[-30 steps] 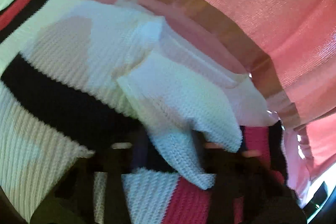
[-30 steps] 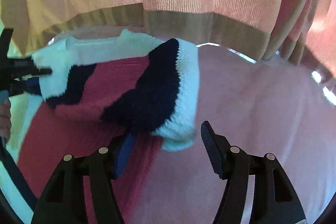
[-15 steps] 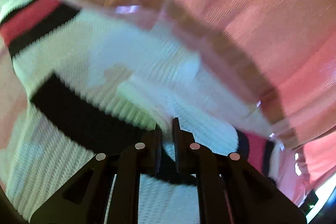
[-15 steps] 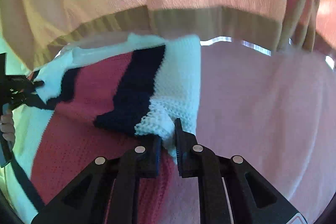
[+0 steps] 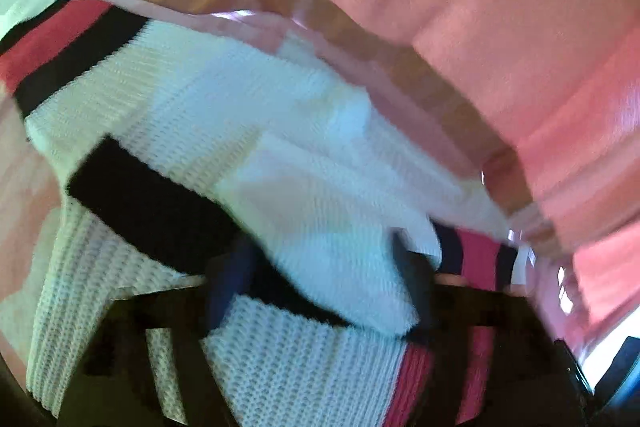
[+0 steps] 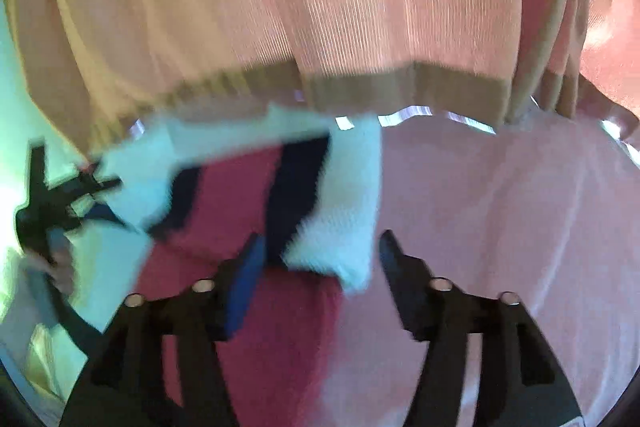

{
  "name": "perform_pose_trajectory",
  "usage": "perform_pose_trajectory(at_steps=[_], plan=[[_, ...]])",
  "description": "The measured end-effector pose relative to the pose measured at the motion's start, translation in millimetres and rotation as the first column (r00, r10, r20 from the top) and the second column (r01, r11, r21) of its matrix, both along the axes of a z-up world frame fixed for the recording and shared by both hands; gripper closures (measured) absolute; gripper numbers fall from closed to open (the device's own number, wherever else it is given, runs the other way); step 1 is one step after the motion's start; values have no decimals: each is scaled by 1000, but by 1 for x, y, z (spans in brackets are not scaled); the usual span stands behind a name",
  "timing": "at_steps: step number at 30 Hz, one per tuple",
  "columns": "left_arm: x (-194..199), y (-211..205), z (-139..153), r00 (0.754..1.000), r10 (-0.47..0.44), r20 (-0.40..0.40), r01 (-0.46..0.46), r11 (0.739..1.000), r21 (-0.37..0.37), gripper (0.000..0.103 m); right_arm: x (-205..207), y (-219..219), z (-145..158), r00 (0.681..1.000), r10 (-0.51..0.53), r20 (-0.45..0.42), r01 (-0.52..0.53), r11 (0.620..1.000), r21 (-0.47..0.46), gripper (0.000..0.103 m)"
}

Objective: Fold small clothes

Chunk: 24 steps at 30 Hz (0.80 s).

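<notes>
A small knit sweater (image 5: 192,115) in white, navy and red stripes lies on a pink cloth-covered surface (image 6: 500,211). In the left wrist view my left gripper (image 5: 320,283) is open, its fingers spread either side of a folded white corner of the sweater. In the right wrist view my right gripper (image 6: 320,267) is open, with the folded white sweater edge (image 6: 340,227) lying between its fingers. The left gripper also shows in the right wrist view (image 6: 92,187) at the sweater's far left end. Both views are blurred.
A pink curtain with a tan hem (image 6: 360,91) hangs along the far side of the surface, close behind the sweater. A person's hand (image 6: 60,259) holds the left gripper at the left edge of the right wrist view.
Both grippers were shut on the sweater's fold half a second ago and have now opened, letting it go. One second ago both were open.
</notes>
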<state>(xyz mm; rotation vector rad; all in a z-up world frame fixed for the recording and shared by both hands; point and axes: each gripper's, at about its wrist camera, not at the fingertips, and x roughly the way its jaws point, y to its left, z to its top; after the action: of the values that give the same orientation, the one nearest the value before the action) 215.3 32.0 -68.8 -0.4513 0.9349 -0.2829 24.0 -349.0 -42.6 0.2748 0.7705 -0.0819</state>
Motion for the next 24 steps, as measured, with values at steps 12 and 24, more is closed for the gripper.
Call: perform_pose_trajectory(at_steps=[12, 24], plan=[[5, -12, 13, 988, -30, 150, 36, 999, -41, 92, 30, -8, -20, 999, -44, 31, 39, 988, 148, 84], [9, 22, 12, 990, 97, 99, -95, 995, -20, 54, 17, 7, -15, 990, -136, -30, 133, 987, -86, 75]])
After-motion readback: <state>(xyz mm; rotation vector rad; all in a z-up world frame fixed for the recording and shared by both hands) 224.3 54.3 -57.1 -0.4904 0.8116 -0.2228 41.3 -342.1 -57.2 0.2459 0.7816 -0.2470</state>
